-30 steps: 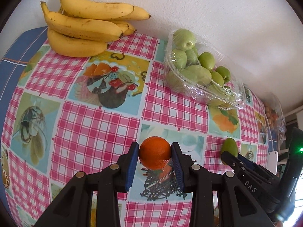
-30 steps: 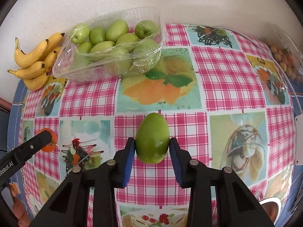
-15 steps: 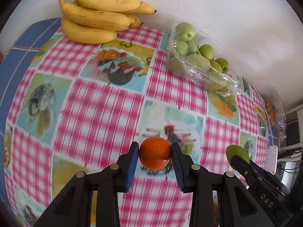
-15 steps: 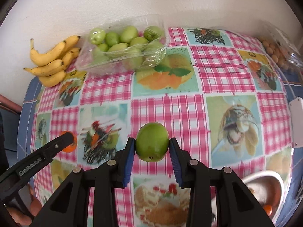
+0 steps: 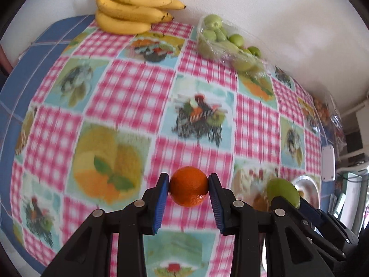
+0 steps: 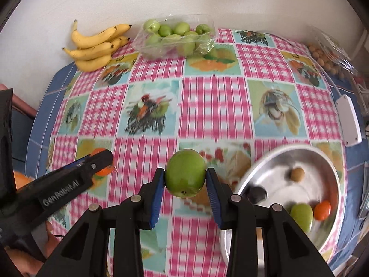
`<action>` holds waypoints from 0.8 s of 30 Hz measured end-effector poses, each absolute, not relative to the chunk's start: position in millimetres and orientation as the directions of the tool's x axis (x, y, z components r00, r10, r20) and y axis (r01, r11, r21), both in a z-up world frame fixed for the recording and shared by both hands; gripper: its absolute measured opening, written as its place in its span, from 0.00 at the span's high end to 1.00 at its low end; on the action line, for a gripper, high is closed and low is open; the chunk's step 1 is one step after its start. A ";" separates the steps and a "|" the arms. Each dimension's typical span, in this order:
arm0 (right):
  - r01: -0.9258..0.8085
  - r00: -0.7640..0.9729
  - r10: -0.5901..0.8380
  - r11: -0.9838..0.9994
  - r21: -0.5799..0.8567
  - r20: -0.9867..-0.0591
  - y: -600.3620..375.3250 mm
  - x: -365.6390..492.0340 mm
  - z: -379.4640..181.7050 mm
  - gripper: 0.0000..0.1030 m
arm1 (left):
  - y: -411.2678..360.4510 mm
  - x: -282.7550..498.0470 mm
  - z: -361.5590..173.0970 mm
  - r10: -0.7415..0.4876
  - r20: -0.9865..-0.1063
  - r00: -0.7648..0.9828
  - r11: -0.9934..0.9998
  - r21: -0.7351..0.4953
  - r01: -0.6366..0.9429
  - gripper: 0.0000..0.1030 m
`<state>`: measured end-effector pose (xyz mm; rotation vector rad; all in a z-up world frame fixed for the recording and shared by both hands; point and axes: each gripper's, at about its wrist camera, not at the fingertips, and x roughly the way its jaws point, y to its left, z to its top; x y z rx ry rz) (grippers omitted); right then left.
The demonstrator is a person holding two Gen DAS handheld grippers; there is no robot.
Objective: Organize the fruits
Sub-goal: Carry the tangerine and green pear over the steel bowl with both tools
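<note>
My left gripper (image 5: 188, 190) is shut on an orange fruit (image 5: 188, 186), held above the checked tablecloth (image 5: 129, 92). My right gripper (image 6: 185, 180) is shut on a green fruit (image 6: 185, 176), also lifted off the table. In the right wrist view the left gripper (image 6: 101, 164) with its orange fruit (image 6: 103, 170) shows at the lower left. The left wrist view catches the green fruit (image 5: 283, 190) at the lower right. A metal bowl (image 6: 272, 157) at the right holds a green fruit (image 6: 302, 214), a small orange one (image 6: 322, 210), a dark one (image 6: 257, 194) and a brown one (image 6: 297, 174).
A bunch of bananas (image 6: 94, 43) and a clear tray of green fruits (image 6: 177, 37) lie along the back wall. A bag of small brown fruits (image 6: 327, 57) is at the far right. A white box (image 6: 348, 122) sits near the right table edge.
Both grippers have pulled back from the wall and risen, each still gripping its fruit. The bananas and tray look farther off, and the metal bowl has come into view at the right.
</note>
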<state>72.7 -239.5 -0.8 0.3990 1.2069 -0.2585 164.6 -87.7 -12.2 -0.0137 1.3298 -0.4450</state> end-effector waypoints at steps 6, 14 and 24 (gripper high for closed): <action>0.403 0.345 0.016 0.901 0.163 -0.939 -223.1 38.4 -4.9 0.63 | -75.3 120.5 -21.4 -0.328 -0.929 0.170 0.916 -0.269 0.297 0.64; 0.438 0.363 0.001 0.882 0.171 -0.932 -211.3 0.6 -16.0 0.63 | -64.5 82.1 -21.7 -0.338 -0.913 0.230 0.917 -0.263 0.300 0.64; 0.486 0.418 -0.008 0.847 0.216 -0.909 -218.2 -32.5 -24.3 0.63 | -71.8 66.7 -9.0 -0.389 -0.881 0.269 0.897 -0.296 0.328 0.64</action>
